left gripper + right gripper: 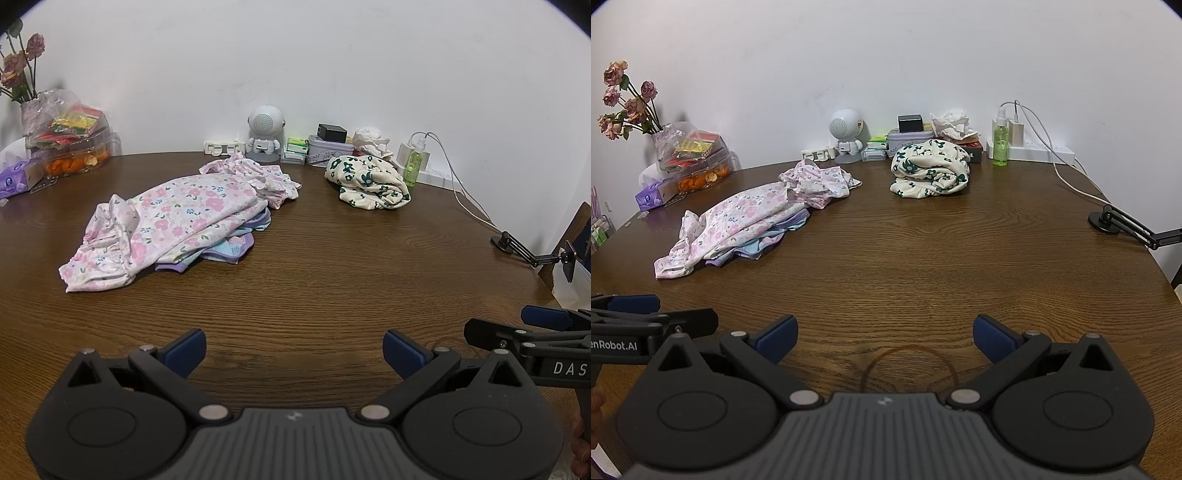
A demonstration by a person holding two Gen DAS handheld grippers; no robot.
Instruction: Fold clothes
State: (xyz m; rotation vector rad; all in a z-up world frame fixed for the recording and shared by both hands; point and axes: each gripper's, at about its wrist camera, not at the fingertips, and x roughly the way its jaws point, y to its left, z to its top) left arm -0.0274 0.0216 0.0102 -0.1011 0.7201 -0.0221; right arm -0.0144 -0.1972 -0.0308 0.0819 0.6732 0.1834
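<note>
A pink floral garment lies folded on a pile with purple and blue clothes under it, left of the table's middle. A second pink floral piece lies crumpled behind it. A cream garment with dark green flowers is bunched up at the back. My left gripper is open over bare wood near the front edge. My right gripper is open beside it, also holding nothing. Each gripper shows at the side of the other's view.
Along the wall stand a vase of dried roses, a snack box, a tissue pack, a robot-shaped speaker, small tins, a green spray bottle and a power strip with a cable. A black clamp arm sits at the right edge.
</note>
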